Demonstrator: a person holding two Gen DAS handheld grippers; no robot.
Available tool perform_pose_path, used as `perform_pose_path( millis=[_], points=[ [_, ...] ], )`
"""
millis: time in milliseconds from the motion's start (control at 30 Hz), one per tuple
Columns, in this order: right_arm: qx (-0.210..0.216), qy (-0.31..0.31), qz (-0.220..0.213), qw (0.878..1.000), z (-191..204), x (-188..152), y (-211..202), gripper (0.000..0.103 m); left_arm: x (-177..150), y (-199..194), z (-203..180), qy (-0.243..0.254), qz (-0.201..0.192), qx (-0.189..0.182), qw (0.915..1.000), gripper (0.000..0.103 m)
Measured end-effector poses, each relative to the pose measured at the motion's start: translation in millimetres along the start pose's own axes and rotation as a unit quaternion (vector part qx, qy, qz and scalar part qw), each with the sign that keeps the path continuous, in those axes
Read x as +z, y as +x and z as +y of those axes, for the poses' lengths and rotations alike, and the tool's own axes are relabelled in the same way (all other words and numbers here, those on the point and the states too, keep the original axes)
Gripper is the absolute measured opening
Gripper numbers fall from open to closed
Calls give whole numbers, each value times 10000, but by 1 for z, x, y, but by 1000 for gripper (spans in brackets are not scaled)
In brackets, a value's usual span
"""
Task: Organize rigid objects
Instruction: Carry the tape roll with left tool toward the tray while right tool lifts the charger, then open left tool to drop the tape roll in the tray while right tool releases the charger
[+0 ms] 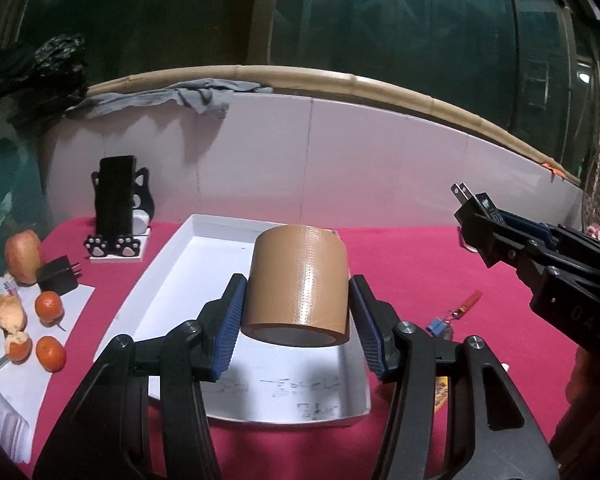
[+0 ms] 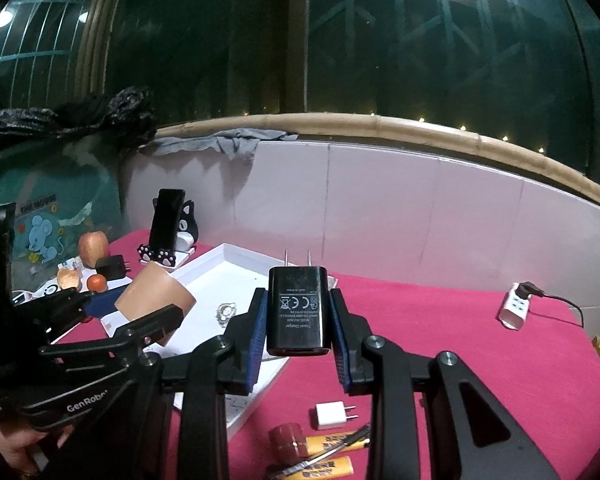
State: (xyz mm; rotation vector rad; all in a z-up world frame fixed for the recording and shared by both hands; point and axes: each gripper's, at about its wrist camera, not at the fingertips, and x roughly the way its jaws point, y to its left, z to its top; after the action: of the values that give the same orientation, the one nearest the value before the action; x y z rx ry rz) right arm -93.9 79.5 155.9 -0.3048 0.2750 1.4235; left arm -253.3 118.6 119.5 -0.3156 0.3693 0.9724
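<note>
Left gripper [image 1: 298, 316] clamps brown cylindrical tape roll [image 1: 298, 284] above shallow white tray [image 1: 204, 240], likely for depositing; right gripper [image 2: 298, 336] pinches black plastic wall charger [image 2: 299, 312], prongs forward.

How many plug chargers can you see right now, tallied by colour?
Black: 2, one in the right gripper as the black charger, one black adapter beside the apple
White: 1, the white charger on the red cloth
Total: 3
</note>
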Motion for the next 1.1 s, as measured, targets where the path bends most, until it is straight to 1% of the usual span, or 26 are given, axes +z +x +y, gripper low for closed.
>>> perform_pose_path(
  millis=[200,367,400,533,633,733,833,900,1100],
  points=[
    [115,-33,112,9999,12,6,18,29,8,7,22,-67,6,159,9999,52],
    [188,-8,315,9993,19,10,38,29,19,18,48,-253,63,275,9993,52],
    [149,-47,496,9986,19,9,41,29,21,21,55,-302,104,282,9991,52],
    [235,36,718,9971,22,10,62,29,28,39,73,-469,297,292,9980,52],
    [287,137,937,9951,24,11,83,29,28,59,85,-568,545,269,9965,52],
    [348,220,1186,9921,27,9,103,29,24,80,93,-623,803,261,9945,52],
    [458,408,1573,9856,30,-2,128,29,15,96,99,-723,1029,264,9917,52],
    [434,361,1741,9831,35,-11,141,29,8,103,102,-750,1133,283,9903,52],
    [359,84,1967,9798,52,-25,161,29,-3,117,107,-789,1349,314,9872,52]
  ],
)
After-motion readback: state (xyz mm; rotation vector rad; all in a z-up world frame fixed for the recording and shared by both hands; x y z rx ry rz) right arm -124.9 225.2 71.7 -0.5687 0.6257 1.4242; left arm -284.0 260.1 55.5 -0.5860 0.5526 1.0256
